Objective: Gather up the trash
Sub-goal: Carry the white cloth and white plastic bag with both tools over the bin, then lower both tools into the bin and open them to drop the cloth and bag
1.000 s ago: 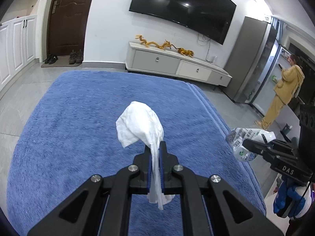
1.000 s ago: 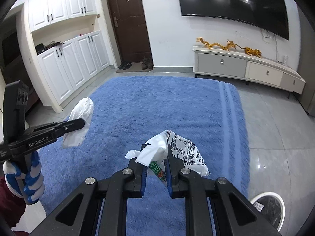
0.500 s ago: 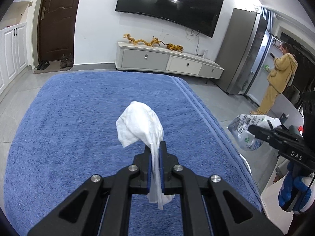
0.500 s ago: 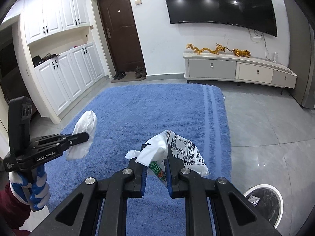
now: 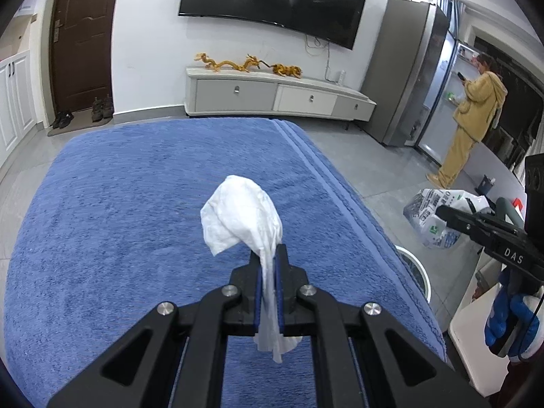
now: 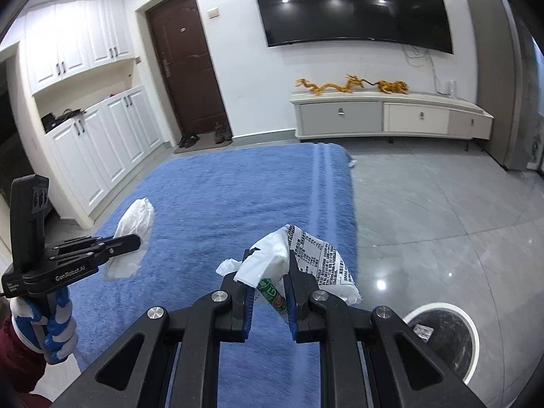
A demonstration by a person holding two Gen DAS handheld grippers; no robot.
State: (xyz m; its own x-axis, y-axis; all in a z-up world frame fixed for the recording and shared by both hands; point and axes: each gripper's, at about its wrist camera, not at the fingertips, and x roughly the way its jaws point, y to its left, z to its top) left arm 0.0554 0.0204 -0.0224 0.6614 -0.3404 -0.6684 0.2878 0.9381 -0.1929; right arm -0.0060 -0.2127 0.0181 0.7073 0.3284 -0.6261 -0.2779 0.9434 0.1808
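Observation:
My left gripper (image 5: 268, 255) is shut on a crumpled white tissue (image 5: 241, 214) and holds it above the blue carpet (image 5: 136, 204). It also shows in the right wrist view (image 6: 131, 241) at the left, with the tissue (image 6: 132, 234) hanging from it. My right gripper (image 6: 268, 272) is shut on a crumpled printed white wrapper (image 6: 316, 261) with a green and red label. It shows in the left wrist view (image 5: 445, 210) at the right, holding the wrapper (image 5: 431, 217). A round white bin with a dark liner (image 6: 442, 336) stands on the floor below and right of the right gripper.
The bin rim (image 5: 414, 265) sits just off the carpet's right edge. A white TV cabinet (image 5: 278, 95) with golden dragon figures stands at the far wall. A person in yellow (image 5: 472, 115) stands at an open fridge. White cupboards (image 6: 85, 149) line the left wall.
Both views have swung to the right. The bin has come further into the right wrist view. Both grippers keep their holds.

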